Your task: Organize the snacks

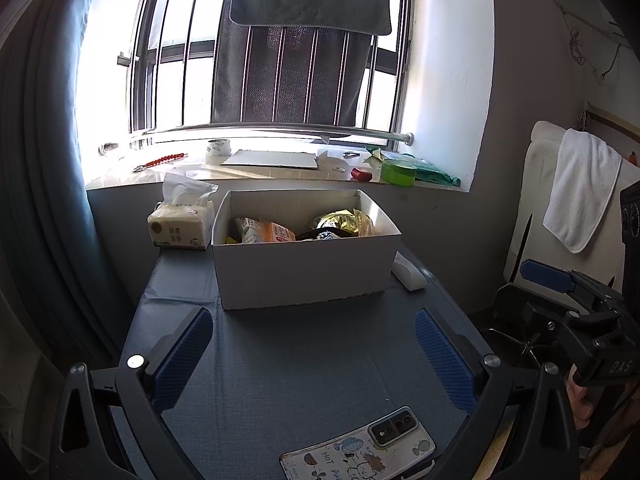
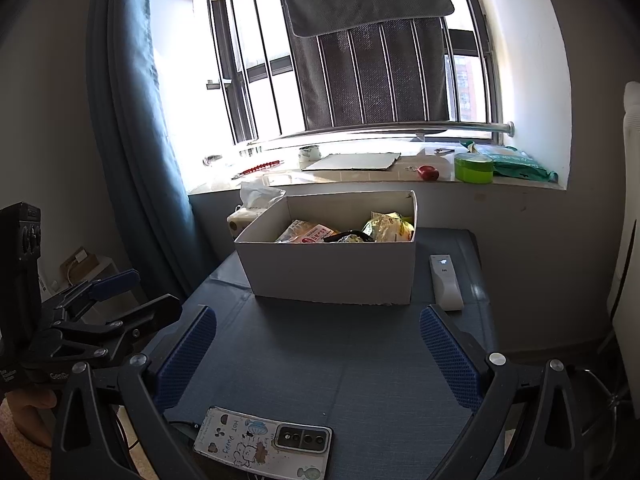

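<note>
The left gripper [image 1: 314,354] is held level and low, its two blue-padded fingers [image 1: 184,354] spread wide apart — nothing between them. The right gripper [image 2: 318,354] sits beside it in the same pose, jaws spread just as wide, pads [image 2: 448,356] bare and gripping nothing. Each shows at the edge of the other's wrist view — the right one [image 1: 568,304] to the left camera's right side, the left one [image 2: 100,312] to the right camera's left, a bit of the person's hand [image 2: 32,404] wrapped on its handle.

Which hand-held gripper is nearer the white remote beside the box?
Right. The right hand-held gripper has the white remote just past its right finger; the left hand-held gripper sits farther left.
</note>
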The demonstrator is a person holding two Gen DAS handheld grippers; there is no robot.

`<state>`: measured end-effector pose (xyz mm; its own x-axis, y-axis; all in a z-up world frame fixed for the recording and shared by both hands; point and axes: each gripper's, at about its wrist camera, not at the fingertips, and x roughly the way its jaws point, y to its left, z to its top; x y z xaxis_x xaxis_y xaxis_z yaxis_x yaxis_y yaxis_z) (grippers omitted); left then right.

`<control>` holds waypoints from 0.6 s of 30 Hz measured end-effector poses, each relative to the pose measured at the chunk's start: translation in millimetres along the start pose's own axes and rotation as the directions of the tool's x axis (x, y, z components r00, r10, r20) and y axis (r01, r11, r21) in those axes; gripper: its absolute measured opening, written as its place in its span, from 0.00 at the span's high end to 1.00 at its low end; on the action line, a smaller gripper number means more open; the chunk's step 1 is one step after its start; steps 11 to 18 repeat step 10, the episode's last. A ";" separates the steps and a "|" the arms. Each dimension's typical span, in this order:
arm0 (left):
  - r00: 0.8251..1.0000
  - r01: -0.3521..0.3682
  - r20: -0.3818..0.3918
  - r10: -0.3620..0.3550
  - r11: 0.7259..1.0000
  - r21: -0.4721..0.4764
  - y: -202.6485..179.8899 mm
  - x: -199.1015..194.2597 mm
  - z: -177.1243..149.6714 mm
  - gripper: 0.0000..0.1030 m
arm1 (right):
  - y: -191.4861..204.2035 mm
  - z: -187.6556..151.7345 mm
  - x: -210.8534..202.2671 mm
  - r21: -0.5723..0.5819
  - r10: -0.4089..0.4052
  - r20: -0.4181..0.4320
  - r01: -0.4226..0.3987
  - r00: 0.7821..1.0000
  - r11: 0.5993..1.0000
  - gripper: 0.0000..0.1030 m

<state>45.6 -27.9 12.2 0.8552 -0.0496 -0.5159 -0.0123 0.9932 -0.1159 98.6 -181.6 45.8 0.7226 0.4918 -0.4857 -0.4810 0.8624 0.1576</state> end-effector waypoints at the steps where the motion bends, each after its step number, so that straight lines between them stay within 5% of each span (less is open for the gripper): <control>1: 1.000 -0.001 0.000 0.001 1.000 0.000 0.0 -0.1 -0.2 0.00 | -0.4 0.1 -0.1 0.000 0.001 0.000 -0.001 1.000 1.000 0.00; 18: 1.000 0.010 0.000 -0.010 1.000 0.006 -0.2 -1.2 -0.4 0.00 | 0.5 0.8 0.8 -0.005 0.006 -0.002 -0.006 1.000 1.000 0.00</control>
